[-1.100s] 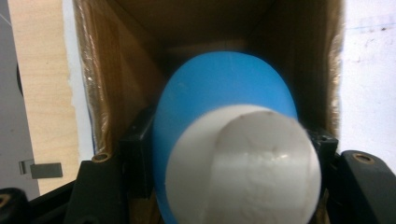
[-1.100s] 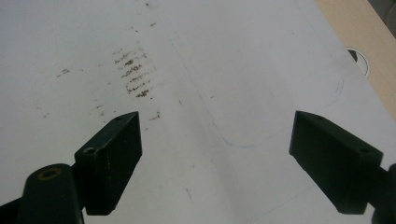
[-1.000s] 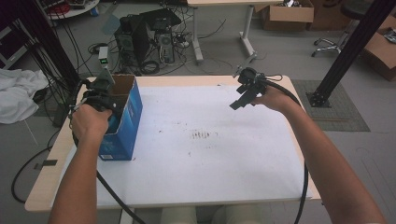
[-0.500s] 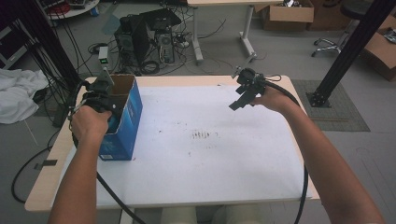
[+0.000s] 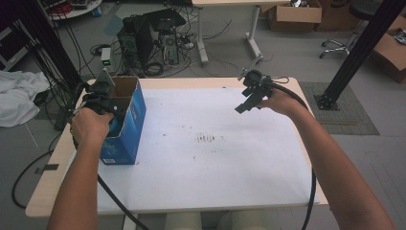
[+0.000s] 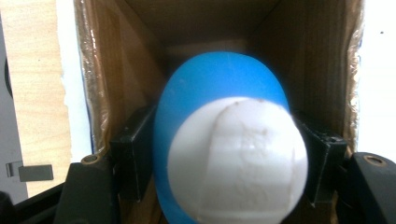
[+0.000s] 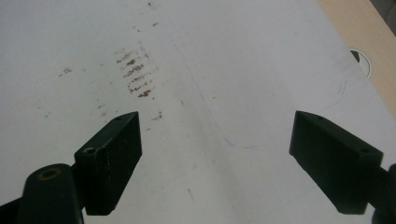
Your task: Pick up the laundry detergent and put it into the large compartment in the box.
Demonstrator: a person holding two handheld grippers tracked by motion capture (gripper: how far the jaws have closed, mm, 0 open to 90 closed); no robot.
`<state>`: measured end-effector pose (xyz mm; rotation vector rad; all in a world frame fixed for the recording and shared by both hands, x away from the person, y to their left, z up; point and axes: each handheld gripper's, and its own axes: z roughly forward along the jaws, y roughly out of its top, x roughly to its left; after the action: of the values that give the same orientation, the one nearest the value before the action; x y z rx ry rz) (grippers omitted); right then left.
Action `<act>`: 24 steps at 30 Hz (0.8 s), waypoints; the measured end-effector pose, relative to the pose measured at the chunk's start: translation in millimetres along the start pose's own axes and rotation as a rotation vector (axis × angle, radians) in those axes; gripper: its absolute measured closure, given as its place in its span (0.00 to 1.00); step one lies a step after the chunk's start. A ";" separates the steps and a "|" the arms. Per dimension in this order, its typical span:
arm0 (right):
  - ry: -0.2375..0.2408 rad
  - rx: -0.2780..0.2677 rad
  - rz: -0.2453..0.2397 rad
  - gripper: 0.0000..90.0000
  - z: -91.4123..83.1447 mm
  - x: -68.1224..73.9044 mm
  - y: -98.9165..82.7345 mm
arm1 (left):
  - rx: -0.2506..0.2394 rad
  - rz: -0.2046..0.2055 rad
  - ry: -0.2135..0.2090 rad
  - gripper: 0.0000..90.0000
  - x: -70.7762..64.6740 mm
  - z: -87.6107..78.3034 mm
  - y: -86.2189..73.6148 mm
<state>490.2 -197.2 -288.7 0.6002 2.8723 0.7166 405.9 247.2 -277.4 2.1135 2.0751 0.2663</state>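
blue-white object [image 6: 224, 140] in left gripper [image 6: 224, 158], long axis into box [image 5: 129, 120]

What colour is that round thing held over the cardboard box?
The round thing is blue with a white end, clearest in the left gripper view.

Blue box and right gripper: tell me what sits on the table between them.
Nothing: in the high view, between the blue box and right gripper lies bare white table, with small dark marks.
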 end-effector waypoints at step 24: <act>-0.003 -0.012 -0.005 0.19 -4.4 4.5 0.5 | -0.055 0.004 -0.005 0.36 -1.2 -25.9 -0.8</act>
<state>485.3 -196.9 -284.7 0.5911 2.8639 0.7307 398.9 245.9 -252.5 2.0850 2.0370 0.3148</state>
